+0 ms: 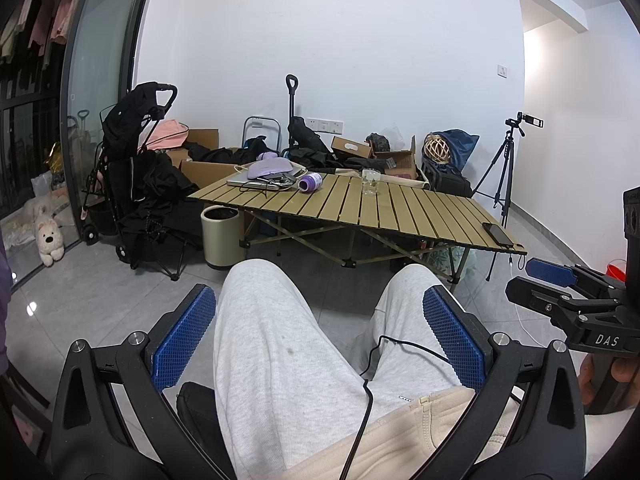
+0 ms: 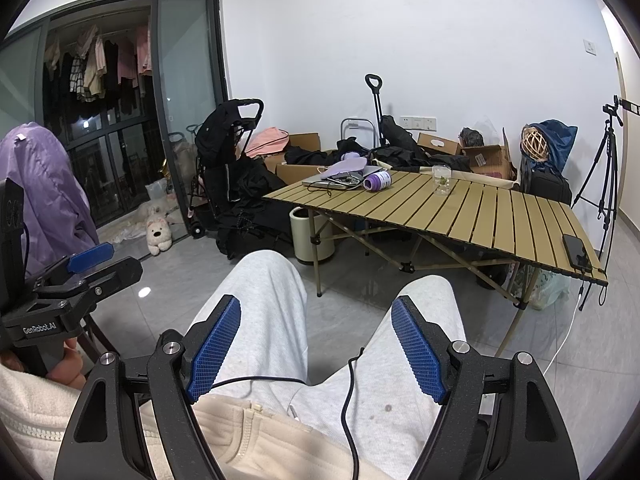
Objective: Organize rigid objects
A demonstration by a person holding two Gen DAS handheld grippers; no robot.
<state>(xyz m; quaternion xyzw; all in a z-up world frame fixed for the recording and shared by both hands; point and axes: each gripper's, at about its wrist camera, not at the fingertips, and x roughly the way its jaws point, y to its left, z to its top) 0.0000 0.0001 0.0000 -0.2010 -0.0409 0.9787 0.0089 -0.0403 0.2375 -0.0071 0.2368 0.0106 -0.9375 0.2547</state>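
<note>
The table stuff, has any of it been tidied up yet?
Not yet. Both the left gripper and right gripper sit open and empty over the person's lap. The purple bottle, glass cup and phone lie untouched on the table.

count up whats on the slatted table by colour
Purple: 2, the bottle lying on its side and the flat case on top of the laptop
Silver: 1, the laptop
Clear: 1, the glass cup standing upright
Black: 1, the phone at the near right corner
Total: 5 on the table, not counting the small cables by the laptop, which are too tangled to count.
</note>
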